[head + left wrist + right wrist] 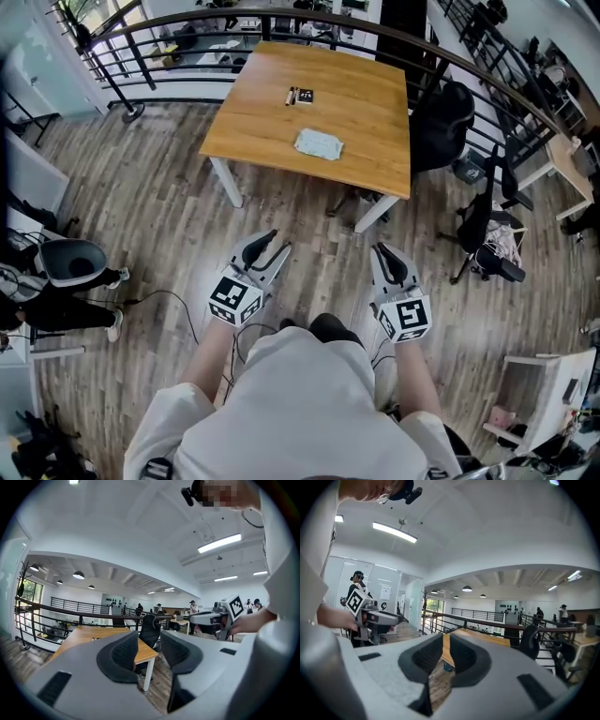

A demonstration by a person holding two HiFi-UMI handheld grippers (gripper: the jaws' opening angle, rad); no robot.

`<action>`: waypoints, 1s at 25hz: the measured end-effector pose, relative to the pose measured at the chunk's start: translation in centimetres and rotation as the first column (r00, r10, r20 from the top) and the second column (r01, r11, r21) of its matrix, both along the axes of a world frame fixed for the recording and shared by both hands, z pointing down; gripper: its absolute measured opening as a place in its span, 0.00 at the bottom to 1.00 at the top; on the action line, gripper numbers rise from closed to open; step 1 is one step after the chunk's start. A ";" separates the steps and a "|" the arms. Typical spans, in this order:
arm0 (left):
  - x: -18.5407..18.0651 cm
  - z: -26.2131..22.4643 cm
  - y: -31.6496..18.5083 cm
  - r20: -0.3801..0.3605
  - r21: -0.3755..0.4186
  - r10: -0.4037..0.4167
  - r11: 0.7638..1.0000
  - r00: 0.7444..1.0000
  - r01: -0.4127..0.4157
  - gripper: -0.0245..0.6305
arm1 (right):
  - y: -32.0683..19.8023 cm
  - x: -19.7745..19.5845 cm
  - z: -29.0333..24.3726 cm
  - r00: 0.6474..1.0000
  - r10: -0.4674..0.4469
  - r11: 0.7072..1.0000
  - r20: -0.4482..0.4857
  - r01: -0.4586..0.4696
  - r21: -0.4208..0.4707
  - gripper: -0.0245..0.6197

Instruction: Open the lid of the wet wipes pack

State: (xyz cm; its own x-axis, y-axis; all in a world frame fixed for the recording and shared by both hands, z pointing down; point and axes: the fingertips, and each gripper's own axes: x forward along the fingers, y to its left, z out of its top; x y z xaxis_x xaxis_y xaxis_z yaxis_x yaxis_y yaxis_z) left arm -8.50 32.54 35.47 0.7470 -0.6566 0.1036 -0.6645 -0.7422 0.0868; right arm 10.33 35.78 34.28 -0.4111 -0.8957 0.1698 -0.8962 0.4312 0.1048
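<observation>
Task not yet begun, by my reading; approach, grip and lid-lift all remain. Rectangular light-wood table (366, 112) stands well ahead; left gripper (273, 241) jaws moderately apart, empty; right gripper (386, 251) jaws narrowly apart, empty. Flat, pale blue-green wet wipes pack (319, 144) lies near the table's front edge, untouched; lid too small to make out.

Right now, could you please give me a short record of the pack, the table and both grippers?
wet wipes pack: flat on the table, untouched
table: wooden, ahead of the person, beyond both grippers
left gripper: jaws apart, nothing between them
right gripper: jaws narrowly apart, nothing between them
also on table: pen and small black item
</observation>
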 end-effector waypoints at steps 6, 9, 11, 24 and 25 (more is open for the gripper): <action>-0.4 0.7 -1.8 -0.004 -0.018 -0.008 1.000 1.000 0.008 0.27 | -1.7 -0.3 0.5 1.000 0.000 1.000 -0.008 0.000 -0.019 0.09; -0.2 1.2 -2.8 0.007 -0.024 -0.004 1.000 1.000 0.004 0.27 | -3.1 -0.2 1.1 1.000 -0.007 1.000 -0.009 0.007 -0.029 0.09; 0.0 1.4 -3.8 0.009 -0.026 -0.004 1.000 1.000 0.004 0.28 | -4.4 -0.2 1.4 1.000 -0.015 0.999 -0.007 0.014 -0.034 0.09; 2.9 2.6 -13.9 0.035 -0.056 -0.059 0.997 0.998 0.061 0.30 | -15.8 2.2 2.9 0.996 -0.089 0.993 -0.015 0.088 -0.080 0.09; 3.2 2.7 -14.8 0.038 -0.060 -0.064 0.996 0.997 0.066 0.30 | -16.8 2.5 3.0 0.995 -0.097 0.992 -0.014 0.095 -0.084 0.09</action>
State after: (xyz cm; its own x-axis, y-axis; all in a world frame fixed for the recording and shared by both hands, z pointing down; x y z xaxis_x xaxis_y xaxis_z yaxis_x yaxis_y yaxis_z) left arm -5.27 17.77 38.18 0.6978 -0.6956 0.1712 -0.7149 -0.6912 0.1055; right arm 12.87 18.96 37.29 -0.4908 -0.8346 0.2501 -0.8483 0.5232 0.0812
